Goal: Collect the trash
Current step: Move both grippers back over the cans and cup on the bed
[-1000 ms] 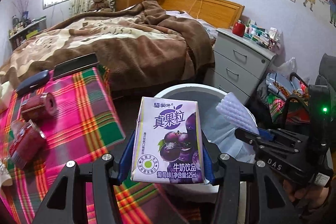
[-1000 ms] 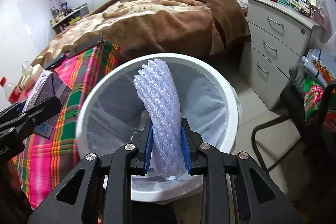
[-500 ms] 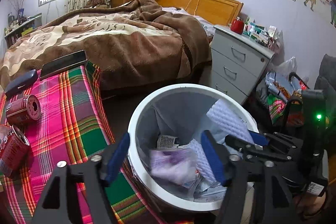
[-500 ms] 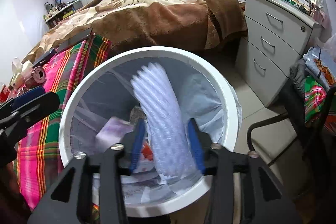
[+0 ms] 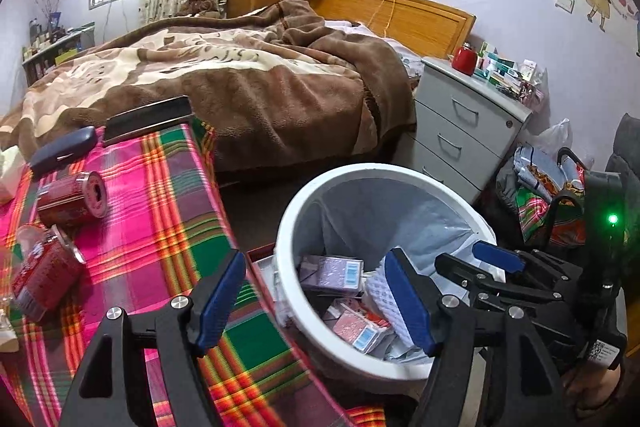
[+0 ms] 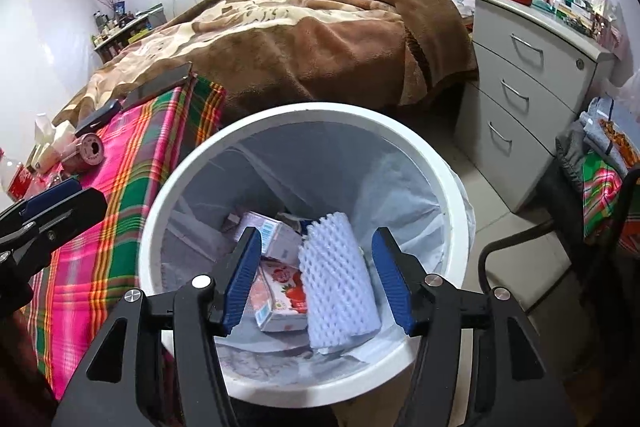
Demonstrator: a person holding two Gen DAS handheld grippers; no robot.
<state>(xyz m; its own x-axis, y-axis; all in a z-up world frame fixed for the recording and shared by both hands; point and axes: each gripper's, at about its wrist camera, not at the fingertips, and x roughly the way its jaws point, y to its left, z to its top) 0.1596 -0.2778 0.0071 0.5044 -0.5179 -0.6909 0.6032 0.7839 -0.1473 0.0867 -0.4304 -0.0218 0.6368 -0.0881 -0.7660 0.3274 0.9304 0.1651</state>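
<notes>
- Closest to you, both claws hung over the bin with nothing in them. Your right gripper (image 6: 316, 277) had just been spreading its jaws and they stood apart, no pad touching anything; the white foam net sleeve (image 6: 338, 281) you see between them was lying down inside the bin, not gripped.
- Your left gripper (image 5: 316, 301) was the same story: jaws apart, empty, sitting half over the table edge and half over the bin rim.
- The white trash bin (image 6: 452, 187) (lined with a pale bag) already had a decent pile in it: the foam sleeve, a purple drink carton (image 5: 332, 273), a pink strawberry carton (image 6: 282, 301) and some paper bits I couldn't make out.
- So I'd call that drop done for both hands.
- Further out, on the plaid tablecloth (image 5: 168, 211), you had work left: two red cans (image 5: 74, 193) lay on their sides near the left edge, well apart from the bin. Those looked like the obvious next pickups.
- Beyond them sat a dark glasses case (image 5: 64, 149) and a flat dark slab (image 5: 148, 119) at the far table edge. Probably not trash, I'd leave those.
- Behind all that, the bed with the brown blanket (image 5: 248, 83) and the grey drawer unit (image 5: 468, 123), neither part of the job as far as I could tell.
</notes>
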